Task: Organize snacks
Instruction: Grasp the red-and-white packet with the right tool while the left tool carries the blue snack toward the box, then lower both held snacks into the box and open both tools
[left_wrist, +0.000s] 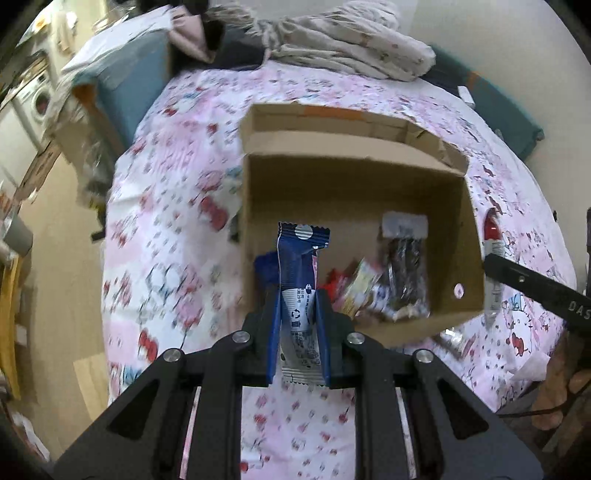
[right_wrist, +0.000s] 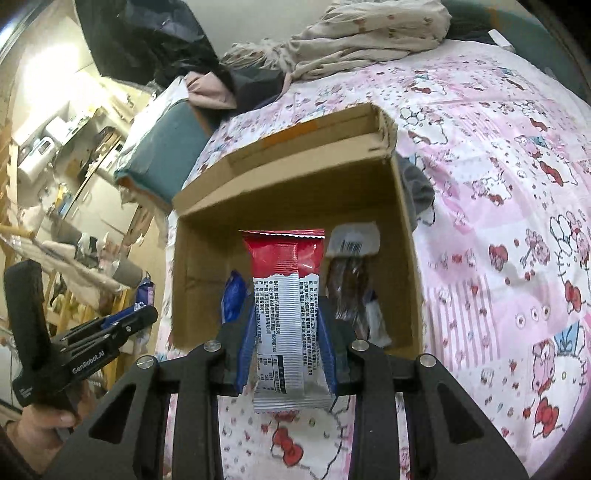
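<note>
An open cardboard box (left_wrist: 354, 192) (right_wrist: 295, 192) sits on a bed with a pink cartoon sheet. My left gripper (left_wrist: 298, 295) is shut on a blue and white snack packet (left_wrist: 299, 280), held upright in front of the box's near left side. My right gripper (right_wrist: 286, 306) is shut on a red and white snack packet (right_wrist: 282, 295), held upright before the box's near wall. Inside the box lie a dark packet with a white header (left_wrist: 404, 266) (right_wrist: 351, 280), a blue packet (right_wrist: 232, 295) and several small colourful snacks (left_wrist: 354, 291). The right gripper's side with its red packet (left_wrist: 493, 258) shows at the right of the left wrist view.
Crumpled bedding and clothes (left_wrist: 351, 40) (right_wrist: 369, 37) are piled at the head of the bed. A teal cushion (left_wrist: 125, 96) (right_wrist: 162, 162) lies left of the box. The left gripper's body and the hand holding it (right_wrist: 74, 350) appear at the lower left of the right wrist view. Cluttered shelves stand beyond the bed's left edge.
</note>
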